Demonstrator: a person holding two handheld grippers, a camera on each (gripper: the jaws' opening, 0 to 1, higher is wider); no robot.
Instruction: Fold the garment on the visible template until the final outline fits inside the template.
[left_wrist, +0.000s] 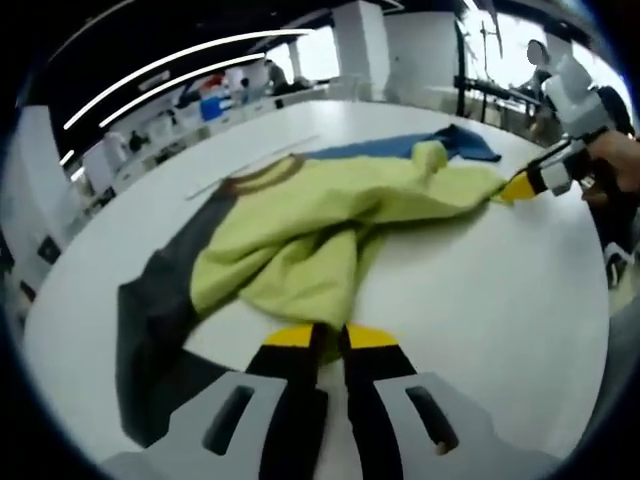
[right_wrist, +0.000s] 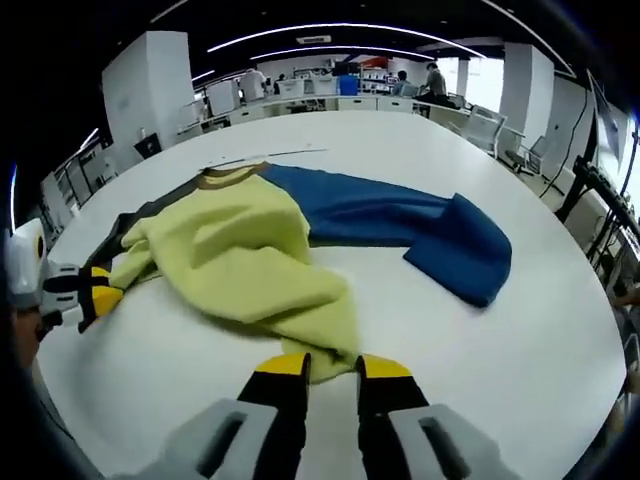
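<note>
A garment (left_wrist: 300, 240) lies in a heap on a big white table (left_wrist: 480, 330). It has a yellow-green body, a dark grey sleeve, a blue sleeve and a brown collar.

In the left gripper view, the left gripper (left_wrist: 330, 338) comes up from the bottom. Its yellow tips are closed on the near edge of the yellow-green cloth. This view shows the grey sleeve (left_wrist: 150, 330) well; it runs long down the left side toward the camera. Just a small bit of the blue sleeve (left_wrist: 455, 143) peeks out at the back. On the right, the other gripper pinches the far corner of the cloth, and a person's hand (left_wrist: 615, 160) holds it.

In the right gripper view, the right gripper (right_wrist: 332, 366) has its tips closed on the yellow-green edge too. Here the blue sleeve shows whole, stretched to the right with its end folded over. The grey sleeve is only a thin strip behind the yellow-green part. The left gripper shows at the left edge, biting the cloth.

A thin line (right_wrist: 265, 155) is marked on the table behind the collar (right_wrist: 228, 176). The room is large, with white pillars (right_wrist: 150, 80), long ceiling lights (right_wrist: 340, 27), desks and a few people far away.
</note>
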